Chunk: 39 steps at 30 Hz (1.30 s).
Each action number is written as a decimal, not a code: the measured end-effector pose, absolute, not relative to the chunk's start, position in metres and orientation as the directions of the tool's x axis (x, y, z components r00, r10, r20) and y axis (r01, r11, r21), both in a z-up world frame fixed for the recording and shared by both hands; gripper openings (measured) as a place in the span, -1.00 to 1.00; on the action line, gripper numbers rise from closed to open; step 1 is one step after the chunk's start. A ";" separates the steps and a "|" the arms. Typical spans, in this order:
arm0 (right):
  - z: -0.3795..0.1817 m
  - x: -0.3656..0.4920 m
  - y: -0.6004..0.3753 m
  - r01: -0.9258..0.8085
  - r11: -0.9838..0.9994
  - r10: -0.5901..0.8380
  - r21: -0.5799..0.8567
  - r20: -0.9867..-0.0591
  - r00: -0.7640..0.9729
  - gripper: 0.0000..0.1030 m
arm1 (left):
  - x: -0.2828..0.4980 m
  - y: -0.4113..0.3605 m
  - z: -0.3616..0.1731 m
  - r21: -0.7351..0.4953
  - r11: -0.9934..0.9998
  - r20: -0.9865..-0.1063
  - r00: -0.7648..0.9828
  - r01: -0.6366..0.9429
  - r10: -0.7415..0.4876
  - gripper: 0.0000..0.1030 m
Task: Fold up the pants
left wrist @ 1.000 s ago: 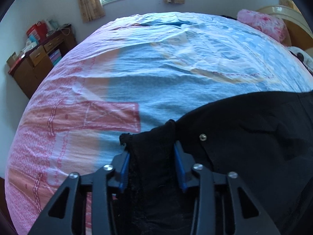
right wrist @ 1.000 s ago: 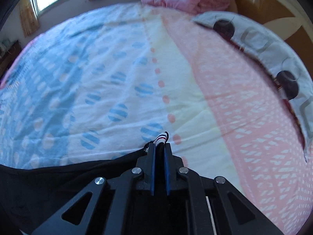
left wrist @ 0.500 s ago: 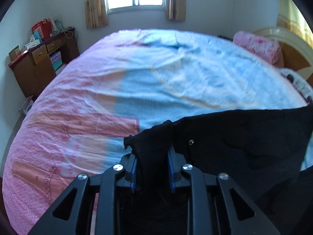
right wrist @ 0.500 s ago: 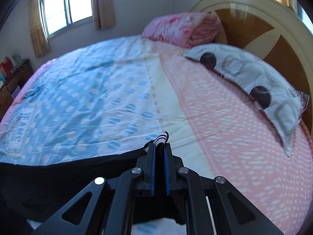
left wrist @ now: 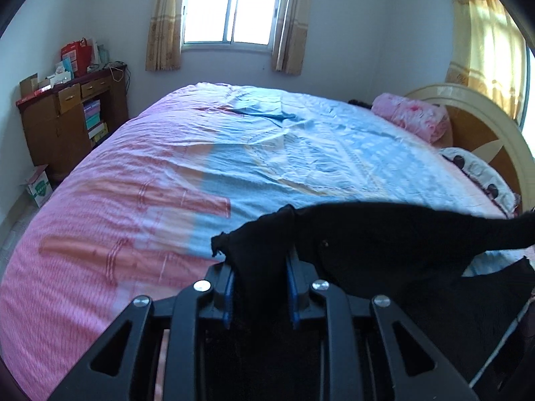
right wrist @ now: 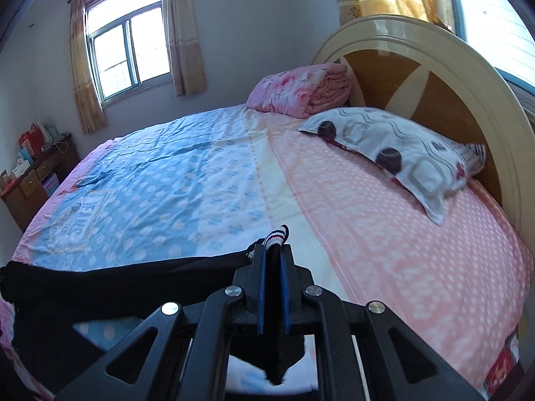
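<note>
The black pants [left wrist: 384,244] hang lifted above the bed, stretched between my two grippers. My left gripper [left wrist: 260,267] is shut on a bunched black corner of the pants, which pokes out past its blue pads. From there the cloth runs off to the right edge of the left wrist view. In the right wrist view my right gripper [right wrist: 272,250] is shut on the other end of the pants [right wrist: 127,277], where a striped white, red and dark trim [right wrist: 277,235] sticks out between the pads. The black cloth sags away to the left there.
The bed [left wrist: 167,173] has a pink and blue sheet. A folded pink blanket [right wrist: 301,90] and a patterned pillow [right wrist: 401,150] lie by the round headboard [right wrist: 434,67]. A wooden desk [left wrist: 67,117] with boxes stands left, under a curtained window [left wrist: 230,10].
Both grippers rose and pulled back from the bed, lifting the pants off the sheet. The left jaws narrowed on the bunched cloth. More of the room shows in both views.
</note>
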State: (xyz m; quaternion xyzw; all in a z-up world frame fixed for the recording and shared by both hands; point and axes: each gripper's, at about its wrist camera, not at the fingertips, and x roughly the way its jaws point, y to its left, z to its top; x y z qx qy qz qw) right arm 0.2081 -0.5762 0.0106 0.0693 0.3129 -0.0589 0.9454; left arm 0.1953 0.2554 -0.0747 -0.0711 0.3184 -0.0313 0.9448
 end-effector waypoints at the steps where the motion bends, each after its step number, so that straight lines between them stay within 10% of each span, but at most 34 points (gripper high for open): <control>1: 0.007 0.199 -0.578 0.157 0.983 -0.067 0.099 -0.599 0.798 -0.85 | 0.184 0.257 -0.077 -0.166 0.986 -0.586 0.802 0.022 -0.117 -0.51; 20: -0.088 0.084 -0.596 0.188 0.979 -0.086 0.084 -0.660 0.747 -0.83 | 0.076 0.246 -0.140 -0.217 0.975 -0.573 0.804 0.040 -0.160 -0.51; 25: -0.077 0.063 -0.592 0.261 0.965 -0.187 0.012 -0.665 0.723 -0.22 | 0.069 0.240 -0.141 -0.186 0.981 -0.567 0.811 0.045 -0.145 -0.50; 28: -0.060 0.042 -0.572 0.286 0.957 -0.250 -0.042 -0.614 0.748 -0.19 | 0.066 0.241 -0.142 -0.195 0.980 -0.561 0.815 0.041 -0.146 -0.50; 39: -0.076 0.037 -0.298 -0.391 0.901 0.207 -0.187 -0.608 0.766 -0.18 | 0.059 0.237 -0.148 -0.179 0.983 -0.545 0.829 0.031 -0.125 -0.50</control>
